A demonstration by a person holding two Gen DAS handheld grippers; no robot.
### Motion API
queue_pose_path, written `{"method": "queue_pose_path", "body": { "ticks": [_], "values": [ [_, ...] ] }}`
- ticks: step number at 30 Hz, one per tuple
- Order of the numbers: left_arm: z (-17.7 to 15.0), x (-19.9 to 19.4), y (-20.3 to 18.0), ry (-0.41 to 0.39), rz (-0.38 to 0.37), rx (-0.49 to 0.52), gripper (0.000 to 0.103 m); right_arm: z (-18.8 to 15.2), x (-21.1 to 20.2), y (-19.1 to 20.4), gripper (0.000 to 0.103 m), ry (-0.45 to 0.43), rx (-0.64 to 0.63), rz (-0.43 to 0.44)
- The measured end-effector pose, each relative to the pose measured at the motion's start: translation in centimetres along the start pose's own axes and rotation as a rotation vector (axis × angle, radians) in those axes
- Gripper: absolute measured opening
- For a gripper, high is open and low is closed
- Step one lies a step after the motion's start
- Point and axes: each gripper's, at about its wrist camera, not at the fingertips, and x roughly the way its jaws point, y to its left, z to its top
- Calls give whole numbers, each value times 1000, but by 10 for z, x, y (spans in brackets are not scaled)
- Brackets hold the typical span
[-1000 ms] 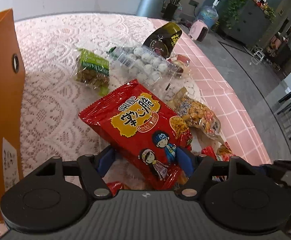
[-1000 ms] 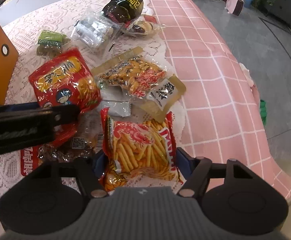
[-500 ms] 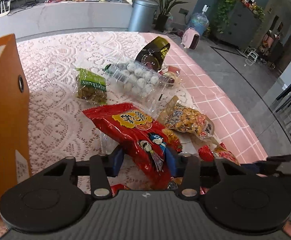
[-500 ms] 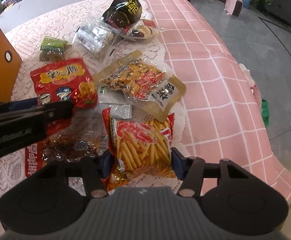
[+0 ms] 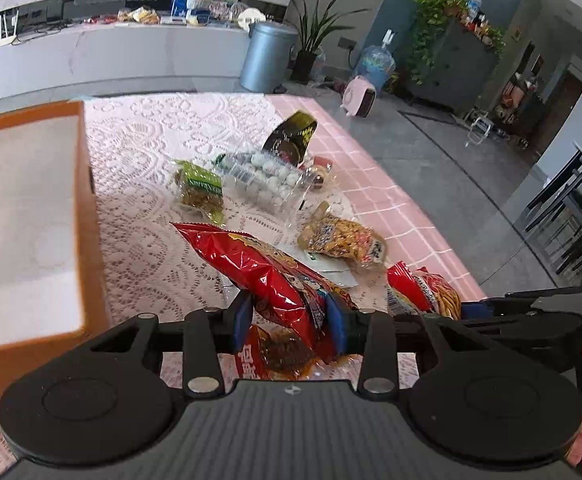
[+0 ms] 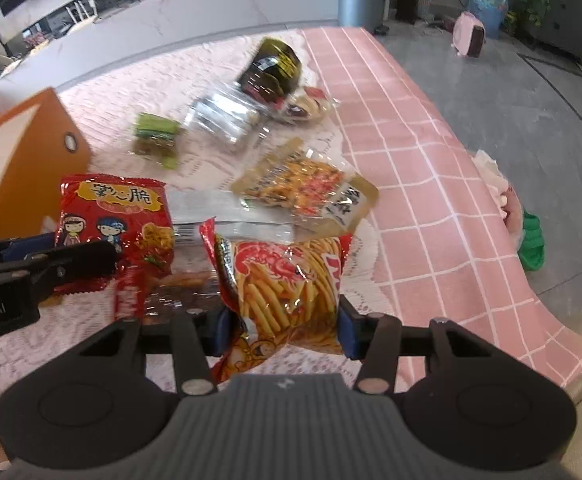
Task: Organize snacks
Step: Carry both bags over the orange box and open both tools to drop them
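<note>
Above the lace tablecloth (image 5: 143, 184), left tongs (image 5: 289, 320) clamped on red noodle-snack bag (image 5: 267, 276), right tongs (image 6: 283, 330) clamped on fries bag (image 6: 287, 280)

Count by kind:
- Grippers: 2. The left gripper (image 5: 289, 318) has a red bag (image 5: 267, 276), the right gripper (image 6: 283, 330) has a fries bag (image 6: 287, 280).
- Red snack bags: 3, counting the jerky pack (image 6: 171, 288) flat on the cloth.
- Clear or part-clear packs: 4: green pack (image 5: 202, 191), ball tray (image 5: 269, 182), nut mix (image 5: 341, 240), small wrapped cake (image 6: 305, 106).
- Dark pouch (image 5: 291, 138): 1.
- White sachet (image 6: 227, 210): 1.
- Orange box (image 5: 31, 216): 1.
</note>
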Motion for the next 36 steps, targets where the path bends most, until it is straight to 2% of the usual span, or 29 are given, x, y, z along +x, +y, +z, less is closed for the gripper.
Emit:
{"method": "queue_pose_path", "body": {
  "ticks": [5,9,12,16,21,27,31,36],
  "values": [
    [0,-38,3,-70,-11,-15,44,-2,-34,18,49,-63,-8,58],
    [5,-75,12,-159,-2,-33,44,2,-56,40,49,-116,-51,71],
    [11,-102,27,-224,33,-48,44,8,-72,60,49,-161,-83,94],
    [20,-128,52,-241,109,-63,44,18,-88,93,49,-211,-150,145],
    [28,-149,90,-226,206,-82,44,31,-95,153,49,-243,-279,251],
    [28,-146,148,-176,275,-225,44,47,-78,227,49,-203,-451,317],
    [26,-127,176,-117,311,-284,44,56,-51,268,49,-133,-552,303],
    [22,-101,195,-8,339,-300,44,63,-6,300,49,-10,-631,243]
  ]
}}
